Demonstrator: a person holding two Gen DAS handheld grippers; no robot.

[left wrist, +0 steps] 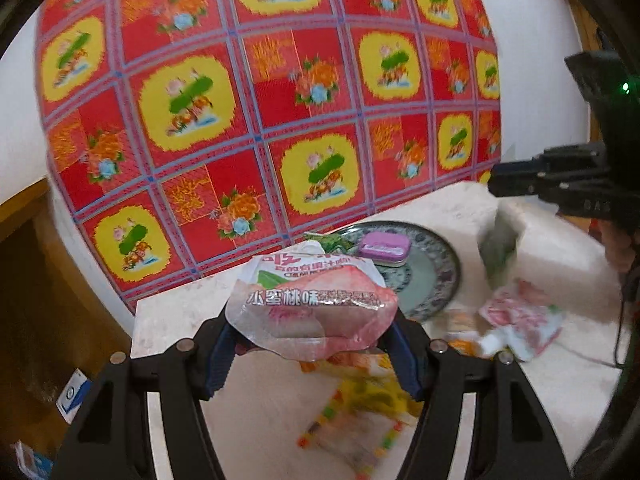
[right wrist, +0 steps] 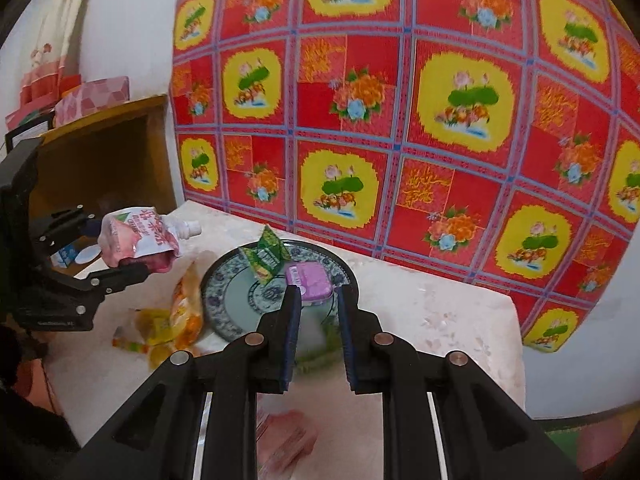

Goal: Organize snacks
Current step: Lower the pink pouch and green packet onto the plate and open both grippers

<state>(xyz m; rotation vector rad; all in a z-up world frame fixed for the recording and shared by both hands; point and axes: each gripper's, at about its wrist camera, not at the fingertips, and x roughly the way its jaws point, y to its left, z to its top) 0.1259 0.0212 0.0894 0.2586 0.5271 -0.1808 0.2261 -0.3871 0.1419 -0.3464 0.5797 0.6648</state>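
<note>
A large red cloth [right wrist: 400,120] with a blue grid, yellow panels and flower prints hangs behind the table's [right wrist: 440,312] far edge, against a white wall [right wrist: 128,40]. Past the table's left edge stands a brown wooden cabinet [right wrist: 104,152]; a pink patterned box [right wrist: 94,98] lies on its top. A blue and white carton [left wrist: 72,394] lies low beside that cabinet. The tabletop itself is pale and marbled.

Behind my table [right wrist: 460,312]: red floral cloth [right wrist: 400,120] on white wall [right wrist: 128,40] | left: wooden cabinet [right wrist: 104,152], pink boxes [right wrist: 92,96] on top, curtain [right wrist: 52,32]
</note>
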